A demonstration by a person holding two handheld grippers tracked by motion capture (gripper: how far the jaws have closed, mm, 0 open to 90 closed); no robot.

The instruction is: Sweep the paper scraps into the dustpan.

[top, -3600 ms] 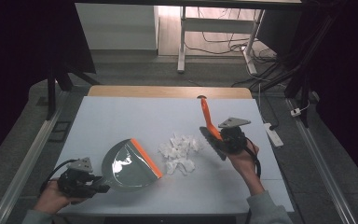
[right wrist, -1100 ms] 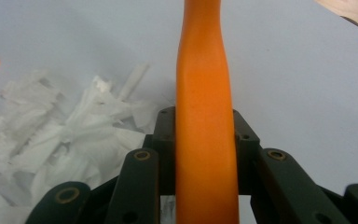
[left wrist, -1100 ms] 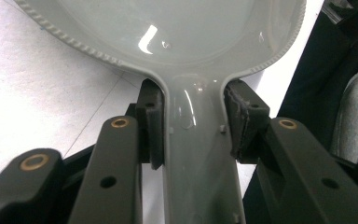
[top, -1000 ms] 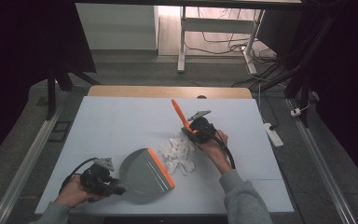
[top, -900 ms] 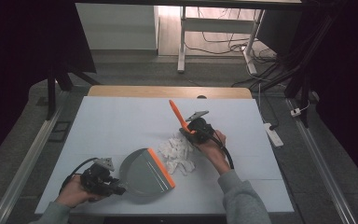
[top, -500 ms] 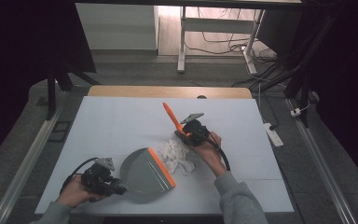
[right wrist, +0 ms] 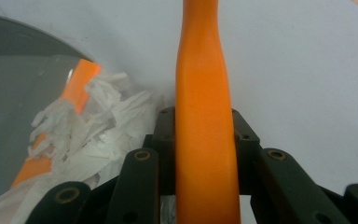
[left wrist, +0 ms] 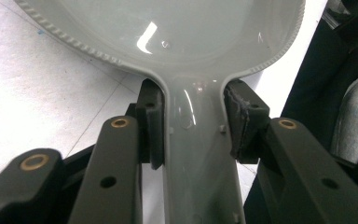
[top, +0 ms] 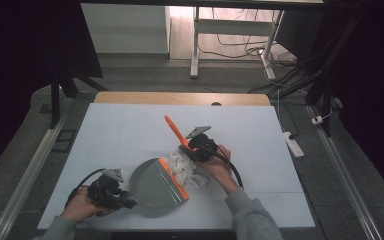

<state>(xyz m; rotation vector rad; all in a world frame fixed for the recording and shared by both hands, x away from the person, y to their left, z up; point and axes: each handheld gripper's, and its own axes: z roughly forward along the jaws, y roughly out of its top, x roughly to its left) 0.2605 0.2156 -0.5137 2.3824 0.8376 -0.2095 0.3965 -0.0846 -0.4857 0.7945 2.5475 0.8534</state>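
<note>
With its jaws clamped on the orange brush handle (top: pixel 174 131), the right gripper (top: pixel 196 148) has slid left across the bench (top: pixel 120 135), crowding the white paper scraps (top: pixel 184 168) against the orange lip of the grey dustpan (top: pixel 155 182), which the left gripper (top: pixel 117 196) holds by its handle, so the sweep looks nearly done.

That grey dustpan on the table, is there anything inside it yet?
The grey dustpan looks bare across its pan. The white paper scraps are heaped at its orange lip, some lying over the lip. Whatever lies beneath the heap is covered.
</note>
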